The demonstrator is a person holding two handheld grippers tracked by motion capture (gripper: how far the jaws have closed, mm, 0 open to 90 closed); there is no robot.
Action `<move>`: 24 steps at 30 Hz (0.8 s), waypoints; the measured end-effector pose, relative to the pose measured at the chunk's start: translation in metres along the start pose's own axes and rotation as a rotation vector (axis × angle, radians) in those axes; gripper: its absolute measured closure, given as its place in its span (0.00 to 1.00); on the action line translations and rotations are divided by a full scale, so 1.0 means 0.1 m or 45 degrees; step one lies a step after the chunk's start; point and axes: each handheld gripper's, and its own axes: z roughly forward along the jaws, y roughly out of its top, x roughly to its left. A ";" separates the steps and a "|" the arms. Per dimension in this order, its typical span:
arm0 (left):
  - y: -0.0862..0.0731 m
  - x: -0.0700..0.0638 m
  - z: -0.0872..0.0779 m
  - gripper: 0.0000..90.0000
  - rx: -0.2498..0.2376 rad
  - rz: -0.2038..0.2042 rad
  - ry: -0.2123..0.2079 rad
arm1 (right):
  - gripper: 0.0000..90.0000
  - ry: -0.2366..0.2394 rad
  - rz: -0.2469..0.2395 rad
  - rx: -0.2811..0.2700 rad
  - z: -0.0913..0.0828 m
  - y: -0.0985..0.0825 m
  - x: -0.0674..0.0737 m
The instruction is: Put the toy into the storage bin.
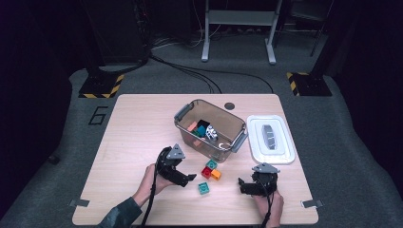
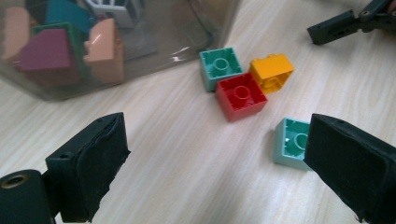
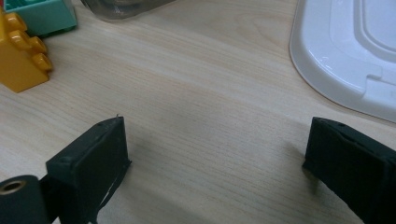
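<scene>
Four loose bricks lie on the wooden table (image 1: 133,142) in front of a clear bin (image 1: 186,112): green (image 2: 220,67), red (image 2: 241,95), orange (image 2: 272,72) and pale teal (image 2: 290,142). My left gripper (image 2: 217,135) hovers low over the table, jaws open and with nothing between them; its right jaw hides part of the pale teal brick. In the high view the left gripper (image 1: 189,179) sits just left of the bricks. My right gripper (image 1: 242,186) rests to their right, open and with nothing in it (image 3: 215,123), with the orange brick (image 3: 21,58) off to its left.
The bin (image 2: 116,28) holds several bricks in maroon, peach, teal and white. A white lid (image 1: 271,138) lies flat to the bin's right, and its edge (image 3: 350,51) is close to my right gripper. A dark round hole (image 1: 229,105) marks the table's far side.
</scene>
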 end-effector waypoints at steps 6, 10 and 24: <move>0.01 -0.09 0.03 0.07 -0.006 0.027 -0.020 | 0.05 0.001 0.001 0.000 0.00 0.00 0.00; -0.01 -0.16 0.05 0.08 0.011 0.066 -0.024 | 0.05 0.000 0.001 0.000 0.00 0.00 0.00; -0.06 -0.32 0.23 0.10 0.004 0.082 -0.095 | 0.05 -0.006 -0.002 0.002 0.00 0.00 0.00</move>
